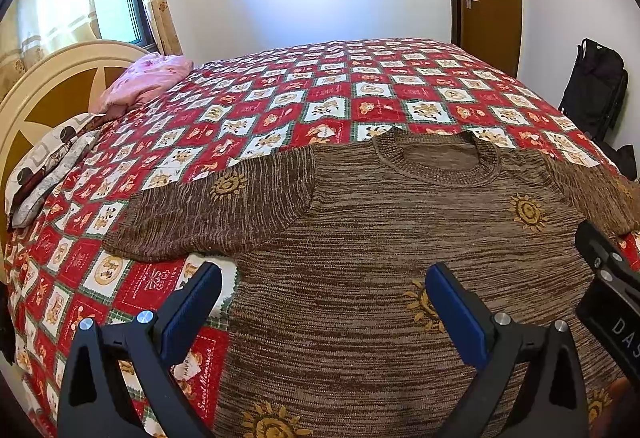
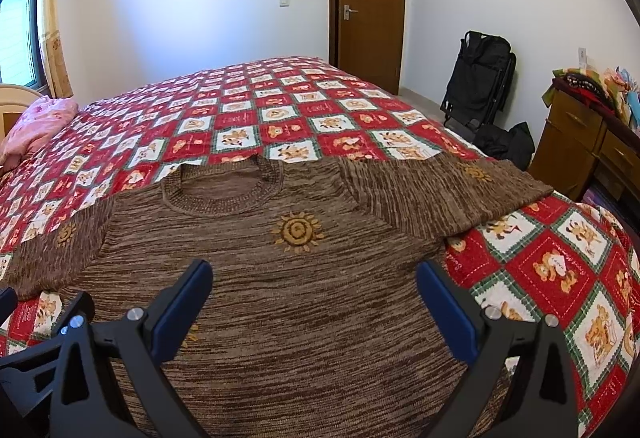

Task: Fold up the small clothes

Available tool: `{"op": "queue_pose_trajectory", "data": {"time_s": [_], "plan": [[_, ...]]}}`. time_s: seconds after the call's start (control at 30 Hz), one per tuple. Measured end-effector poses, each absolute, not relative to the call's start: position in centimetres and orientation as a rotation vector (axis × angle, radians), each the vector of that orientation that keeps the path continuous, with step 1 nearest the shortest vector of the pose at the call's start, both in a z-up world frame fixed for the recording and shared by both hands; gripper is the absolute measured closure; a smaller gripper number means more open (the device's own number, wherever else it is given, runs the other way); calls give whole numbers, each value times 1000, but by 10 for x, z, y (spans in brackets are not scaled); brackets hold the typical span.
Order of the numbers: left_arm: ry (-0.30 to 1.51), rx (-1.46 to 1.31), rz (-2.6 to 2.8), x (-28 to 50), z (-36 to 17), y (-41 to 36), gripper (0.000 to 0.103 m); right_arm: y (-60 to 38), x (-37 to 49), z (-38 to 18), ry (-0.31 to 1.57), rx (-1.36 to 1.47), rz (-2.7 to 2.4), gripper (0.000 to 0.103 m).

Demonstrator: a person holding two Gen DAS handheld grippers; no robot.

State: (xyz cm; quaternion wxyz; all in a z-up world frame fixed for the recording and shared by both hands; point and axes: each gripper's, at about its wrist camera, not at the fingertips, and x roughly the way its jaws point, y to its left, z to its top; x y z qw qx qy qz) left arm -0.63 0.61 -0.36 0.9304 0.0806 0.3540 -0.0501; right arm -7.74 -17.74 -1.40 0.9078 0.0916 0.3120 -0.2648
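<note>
Because it lies face up and spread flat, the brown knitted sweater (image 2: 280, 298) is ready for folding: neckline (image 2: 224, 190) away from the cameras, both sleeves (image 1: 208, 214) stretched sideways, yellow sun motifs (image 2: 298, 232) showing. It rests on a bed under a red and white checked quilt (image 2: 248, 106), near the closer edge. The left hand-held gripper (image 1: 322, 302) hovers above the sweater's left side, blue-padded fingers (image 1: 192, 306) spread wide, holding nothing. The right hand-held gripper (image 2: 314, 298) likewise hangs released over the right side. Pink bedding (image 1: 148, 78) sits by the headboard (image 1: 48, 94).
</note>
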Motion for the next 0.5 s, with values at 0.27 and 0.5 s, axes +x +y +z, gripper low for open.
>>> {"op": "queue_pose_trajectory", "data": {"time_s": [0.27,0.5], "plan": [[723,154,-107,-7,-2,8,1,-177,-77,-11,638,186,-548,0],[727,149,-112,-4,0,6,1,-175,-76,-10,641,170,-553,0]]}}
